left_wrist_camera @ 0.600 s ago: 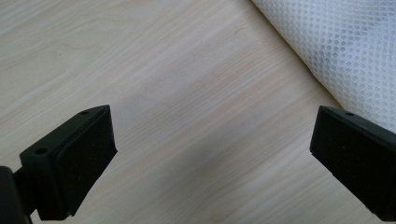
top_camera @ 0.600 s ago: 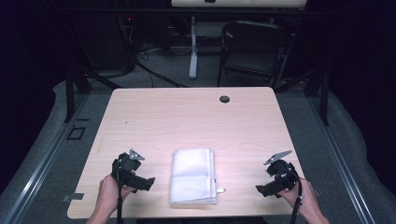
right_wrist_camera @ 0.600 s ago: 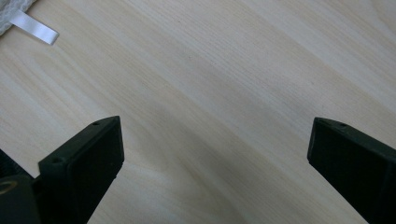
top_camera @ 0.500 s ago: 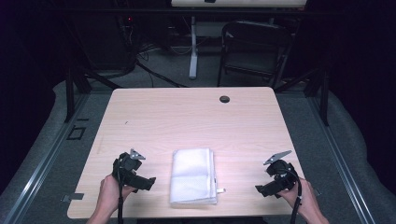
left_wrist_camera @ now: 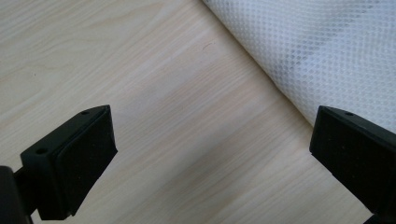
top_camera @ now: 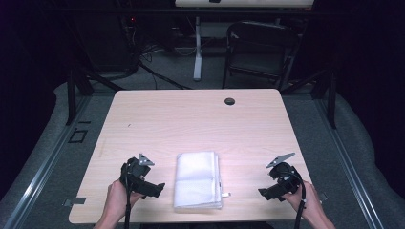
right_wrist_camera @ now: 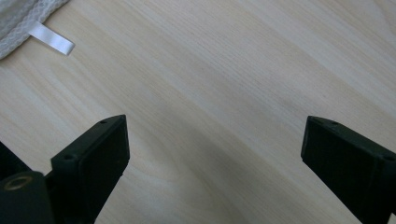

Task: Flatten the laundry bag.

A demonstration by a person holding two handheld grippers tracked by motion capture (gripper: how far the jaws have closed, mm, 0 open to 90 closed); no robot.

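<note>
Scene: a folded white mesh cloth [top_camera: 198, 179] is lying on the light wood surface [top_camera: 191, 119], low in the centre of the high view, with a claw resting on either side of it.
Cloth: its long axis is running up and down the high view; a small white tag [top_camera: 225, 194] is sticking out from its lower right corner.
Left claw [top_camera: 160, 187]: sitting at lower left of the high view, jaws standing wide apart with nothing between them, pointing right toward the cloth.
Left claw's own view: the cloth [left_wrist_camera: 322, 51] is filling the upper right corner, its edge running diagonally just ahead of the right-hand jaw, not touching it.
Right claw [top_camera: 262, 193]: sitting at lower right of the high view, jaws likewise spread and gripping nothing, pointing left toward the cloth.
Right claw's own view: the tag [right_wrist_camera: 51, 39] and a sliver of cloth hem [right_wrist_camera: 18, 25] are showing at upper left, with bare wood between them and the jaws.
Key relation: the left claw is looking nearer the cloth's edge than the right one; each would probably have to travel inward to reach its side.
</note>
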